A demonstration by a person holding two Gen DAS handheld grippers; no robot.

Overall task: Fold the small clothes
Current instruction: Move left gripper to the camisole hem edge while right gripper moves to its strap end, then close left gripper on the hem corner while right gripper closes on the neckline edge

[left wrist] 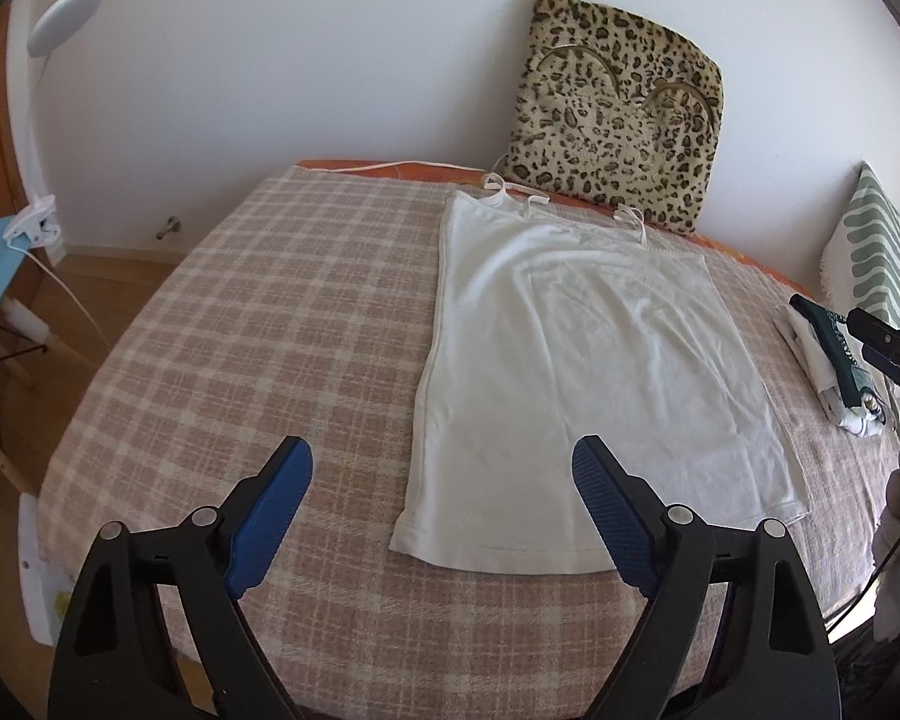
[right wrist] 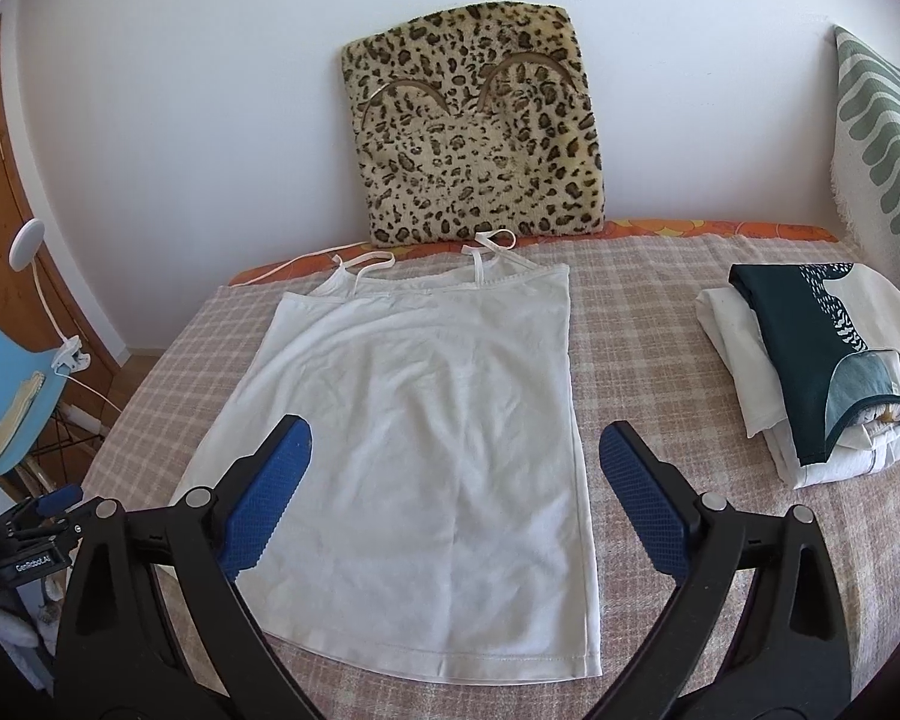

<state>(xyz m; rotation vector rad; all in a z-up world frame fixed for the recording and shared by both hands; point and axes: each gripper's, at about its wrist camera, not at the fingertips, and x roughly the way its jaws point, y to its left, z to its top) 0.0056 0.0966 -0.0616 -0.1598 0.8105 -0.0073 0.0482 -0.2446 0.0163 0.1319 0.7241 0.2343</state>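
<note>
lying flat on the bed [right wrist: 660, 324] with its plaid blanket [left wrist: 258, 312]: one white camisole [right wrist: 426, 420], spread open, thin straps [right wrist: 486, 252] toward the wall, hem toward the cameras. light creases across the front; fabric in a single layer, unfolded.

left tongs [left wrist: 444, 468]: released, blue-padded fingers [left wrist: 270, 510] spread wide, empty. they hover over the near edge of the bed, the hem's left corner showing between them; the right finger overlaps the hem in view, contact cannot be told.

right tongs [right wrist: 456, 444]: released, blue pads [right wrist: 642, 498] wide apart, empty. they hover over the lower half of the camisole, holding none of it.

each pair of tongs shows at the margin of the other's view: right tongs at the right edge of the left wrist view [left wrist: 888, 348], left tongs at the lower left of the right wrist view [right wrist: 36, 516].

stack of folded clothes [right wrist: 810, 360]: on the bed to the right of the camisole, apart from it; dark green patterned piece on top, white pieces beneath.

leopard-print cushion [right wrist: 474, 132]: upright against the white wall, just behind the straps.

green-and-white striped pillow [right wrist: 882, 138]: far right, leaning at the wall.

blue chair [right wrist: 6, 384]: left of the bed, with a white clip-on lamp [right wrist: 27, 246] clamped to it.
</note>
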